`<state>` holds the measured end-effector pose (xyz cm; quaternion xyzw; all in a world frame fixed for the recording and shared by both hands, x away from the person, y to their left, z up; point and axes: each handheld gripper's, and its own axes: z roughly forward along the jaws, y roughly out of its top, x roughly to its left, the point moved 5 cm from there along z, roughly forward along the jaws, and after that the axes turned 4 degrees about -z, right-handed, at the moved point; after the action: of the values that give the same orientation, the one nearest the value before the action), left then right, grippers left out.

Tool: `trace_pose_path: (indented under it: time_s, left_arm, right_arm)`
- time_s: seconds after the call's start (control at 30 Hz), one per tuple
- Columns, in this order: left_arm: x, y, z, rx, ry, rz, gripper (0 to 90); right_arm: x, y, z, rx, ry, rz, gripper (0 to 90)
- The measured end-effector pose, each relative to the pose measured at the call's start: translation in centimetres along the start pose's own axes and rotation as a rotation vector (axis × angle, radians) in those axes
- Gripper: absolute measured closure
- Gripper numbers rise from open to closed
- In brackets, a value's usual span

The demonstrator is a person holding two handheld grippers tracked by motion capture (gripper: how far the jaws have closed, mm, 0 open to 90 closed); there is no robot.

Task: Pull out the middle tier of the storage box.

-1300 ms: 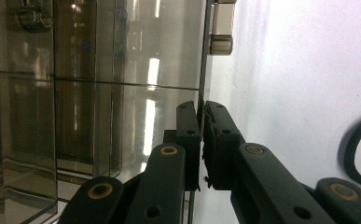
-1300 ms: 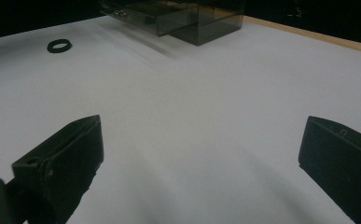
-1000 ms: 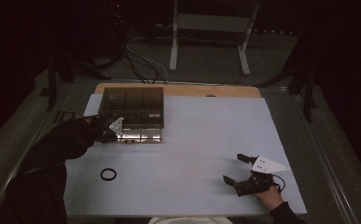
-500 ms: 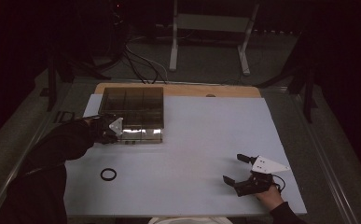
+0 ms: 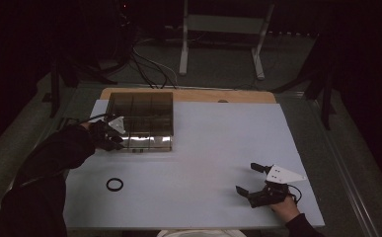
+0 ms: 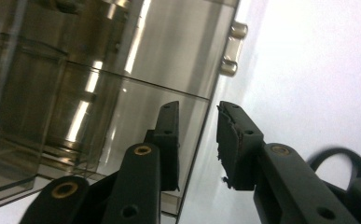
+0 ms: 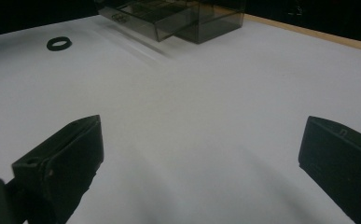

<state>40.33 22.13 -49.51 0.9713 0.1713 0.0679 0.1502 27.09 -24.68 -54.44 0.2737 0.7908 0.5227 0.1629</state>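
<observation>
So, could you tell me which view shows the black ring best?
The high view: the black ring lies whole on the white table. The right gripper view shows it small and far off.

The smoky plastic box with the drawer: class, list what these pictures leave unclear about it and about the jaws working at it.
- Box contents: high view, dark tinted walls and dim light hide them.
- Drawer depth: right gripper view, far off and small.
- Left gripper: left gripper view, jaws just opening with a gap, beside the box wall; what they had gripped is unclear.
- Black ring: high view, too small to identify.
</observation>
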Motion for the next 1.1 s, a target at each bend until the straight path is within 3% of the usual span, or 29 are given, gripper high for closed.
trace_pose_path:
  time_s: [0.2, 0.37, 0.57, 0.67, 0.7, 0.77, 0.87, 1.1]
  left_arm:
    - [0.4, 0.2, -0.6, -0.054, 0.001, -0.138, 60.6]
    - [0.5, 0.5, -1.4, -0.147, 0.000, -0.248, 49.1]
    - [1.0, 0.5, -2.5, -0.219, 0.042, -0.353, 27.5]
    - [1.0, 0.4, -2.6, -0.247, 0.044, -0.381, 17.9]
    - [0.9, 0.3, -2.8, -0.264, 0.018, -0.380, 16.9]
    - [0.8, 0.3, -3.0, -0.288, 0.012, -0.387, 7.2]
    - [0.8, 0.3, -3.3, -0.312, 0.021, -0.406, 2.6]
    - [0.2, 0.4, -4.5, -0.374, 0.053, -0.429, 2.6]
  right_arm:
    - [0.0, 0.0, 0.0, 0.000, 0.002, 0.002, 0.0]
    - [0.0, 0.0, 0.0, -0.002, 0.002, 0.002, 0.0]
    - [0.0, 0.0, 0.0, -0.001, 0.002, 0.003, 0.0]
    - [0.1, 0.0, 0.0, -0.002, 0.002, 0.003, 0.0]
    - [0.1, 0.1, 0.0, -0.003, 0.002, 0.004, 0.0]
    - [0.0, 0.1, 0.0, -0.003, 0.002, 0.005, 0.0]
    - [0.1, 0.1, 0.0, -0.003, 0.003, 0.005, 0.0]
    - [0.1, 0.1, 0.0, -0.003, 0.004, 0.003, 0.0]
